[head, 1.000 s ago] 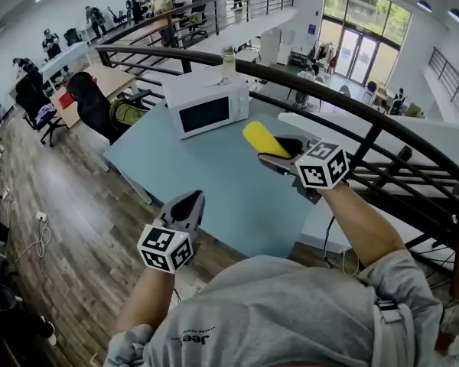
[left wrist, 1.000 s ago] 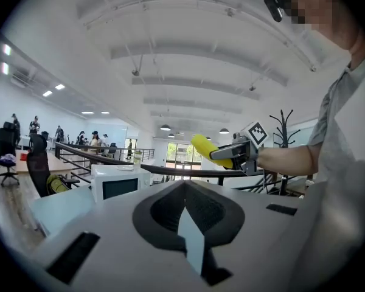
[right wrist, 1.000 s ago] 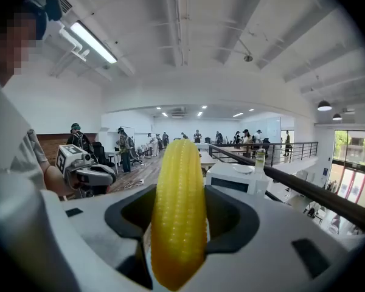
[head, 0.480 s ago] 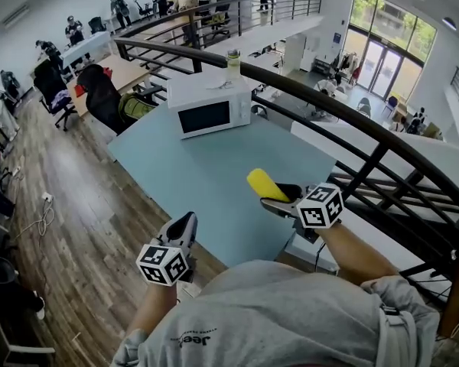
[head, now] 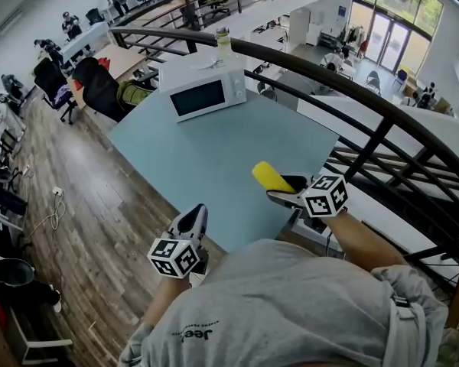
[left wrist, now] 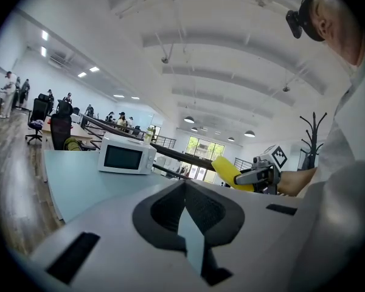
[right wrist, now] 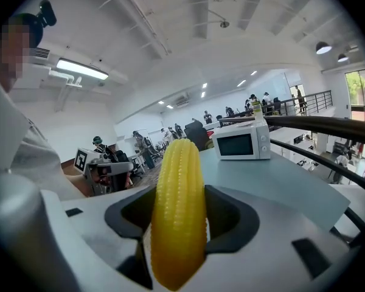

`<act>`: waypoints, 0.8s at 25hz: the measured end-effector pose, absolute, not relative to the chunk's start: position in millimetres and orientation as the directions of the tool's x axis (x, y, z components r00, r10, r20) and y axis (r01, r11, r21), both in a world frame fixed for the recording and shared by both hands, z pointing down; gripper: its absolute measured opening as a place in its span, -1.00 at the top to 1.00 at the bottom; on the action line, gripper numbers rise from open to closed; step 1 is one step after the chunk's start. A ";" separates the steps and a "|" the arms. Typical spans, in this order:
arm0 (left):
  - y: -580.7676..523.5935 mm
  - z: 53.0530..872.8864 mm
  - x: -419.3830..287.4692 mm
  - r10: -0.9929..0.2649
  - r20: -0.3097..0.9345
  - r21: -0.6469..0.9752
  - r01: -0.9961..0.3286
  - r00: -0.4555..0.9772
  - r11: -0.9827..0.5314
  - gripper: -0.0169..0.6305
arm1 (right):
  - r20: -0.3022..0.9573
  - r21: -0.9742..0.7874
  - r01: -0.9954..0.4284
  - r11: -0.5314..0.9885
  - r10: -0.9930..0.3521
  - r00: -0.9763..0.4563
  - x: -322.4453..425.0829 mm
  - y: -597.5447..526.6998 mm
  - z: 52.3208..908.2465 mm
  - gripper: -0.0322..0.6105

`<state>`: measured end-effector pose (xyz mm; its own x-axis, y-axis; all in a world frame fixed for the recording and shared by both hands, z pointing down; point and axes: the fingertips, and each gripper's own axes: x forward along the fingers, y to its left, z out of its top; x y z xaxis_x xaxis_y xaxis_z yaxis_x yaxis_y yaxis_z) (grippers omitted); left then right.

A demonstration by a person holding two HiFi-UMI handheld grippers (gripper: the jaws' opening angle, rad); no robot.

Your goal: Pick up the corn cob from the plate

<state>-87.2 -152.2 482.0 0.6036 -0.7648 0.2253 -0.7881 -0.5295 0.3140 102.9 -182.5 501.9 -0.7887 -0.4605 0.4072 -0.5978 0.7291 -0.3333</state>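
A yellow corn cob (head: 269,177) is held in the air over the near edge of the light blue table (head: 214,151), and my right gripper (head: 287,191) is shut on it. In the right gripper view the corn cob (right wrist: 179,212) stands upright between the dark pads and sticks out past them. My left gripper (head: 193,219) hangs to the left off the table's near edge, shut with nothing in it. In the left gripper view its tips (left wrist: 184,190) meet, and the corn cob (left wrist: 228,170) shows at the right. No plate is in any view.
A white microwave (head: 203,94) stands at the table's far end with a bottle (head: 223,43) on top. A dark curved railing (head: 352,90) runs along the table's right side. Wooden floor, a black chair (head: 99,90) and people at desks lie to the left.
Both grippers have come down and back toward the person, from over the table to its near edge. The corn cob has stayed in the right gripper.
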 end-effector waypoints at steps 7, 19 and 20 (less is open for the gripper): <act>-154.9 485.0 -99.4 -0.760 0.238 0.311 -0.789 0.605 -0.530 0.91 | 0.396 -0.355 -0.611 0.707 -0.479 -0.784 98.8 -181.8 508.6 0.11; -160.2 479.2 -118.1 -0.763 0.233 0.307 -0.790 0.603 -0.531 0.91 | 0.387 -0.357 -0.611 0.706 -0.484 -0.785 79.8 -189.6 505.0 0.11; -159.7 478.9 -119.1 -0.764 0.233 0.307 -0.791 0.602 -0.530 0.91 | 0.387 -0.357 -0.614 0.704 -0.487 -0.783 79.9 -190.1 504.8 0.11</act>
<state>-119.1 -159.7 478.9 0.6022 -0.7636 0.2332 -0.7906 -0.5297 0.3072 79.9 -190.1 504.8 -0.7830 -0.4871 0.3867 -0.6141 0.7040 -0.3568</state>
